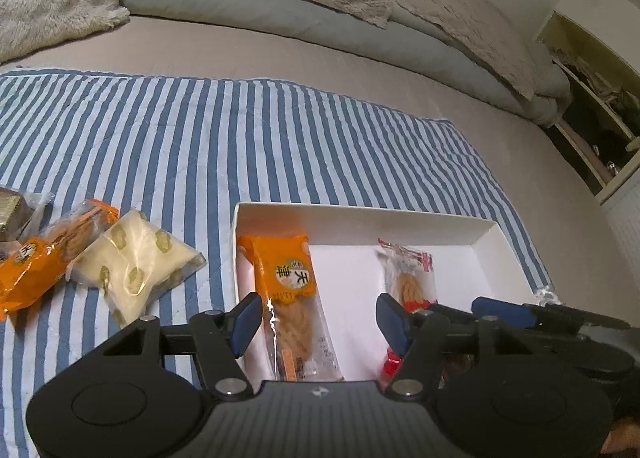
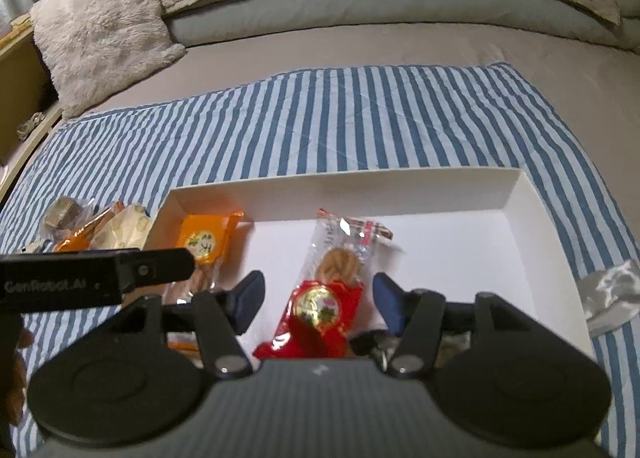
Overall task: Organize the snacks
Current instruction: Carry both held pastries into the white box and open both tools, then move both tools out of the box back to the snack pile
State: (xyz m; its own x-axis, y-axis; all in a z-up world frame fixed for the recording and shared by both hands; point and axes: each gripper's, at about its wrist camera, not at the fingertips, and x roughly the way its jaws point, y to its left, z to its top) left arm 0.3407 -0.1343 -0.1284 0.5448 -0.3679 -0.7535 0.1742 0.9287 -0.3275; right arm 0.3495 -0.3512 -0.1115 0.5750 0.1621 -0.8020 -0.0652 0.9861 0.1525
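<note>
Nearest our lenses, both sets of jaws stand spread with nothing pinched: our left gripper [image 1: 318, 320] hangs over the orange-wrapped twist snack [image 1: 289, 300], and our right gripper [image 2: 318, 308] straddles the red-wrapped twist snack [image 2: 330, 290] without either pad pressing it. Both packets lie flat on the floor of the white box [image 2: 516, 193], which we judge to be the collecting place for the snacks; set side by side with bare floor between them, they leave room further right for more. Each packet's long axis runs near to far. The orange one has its coloured label end toward the far wall and its clear end toward us, tucked against the left wall. The red one is reversed: red label end near us, clear crimped end pointing away, tilted a little to the right. Laying them parallel like this looks to us like a way of packing them in neat rows. Left of the box, on the blue-striped cloth [image 1: 160, 137], wait another orange packet [image 1: 48, 250], a cream packet with gold motifs [image 1: 136, 262] touching it, and a dark wrapped piece [image 1: 14, 213] at the far left edge. Beyond the cloth lie the bed's pillows [image 2: 104, 29].
</note>
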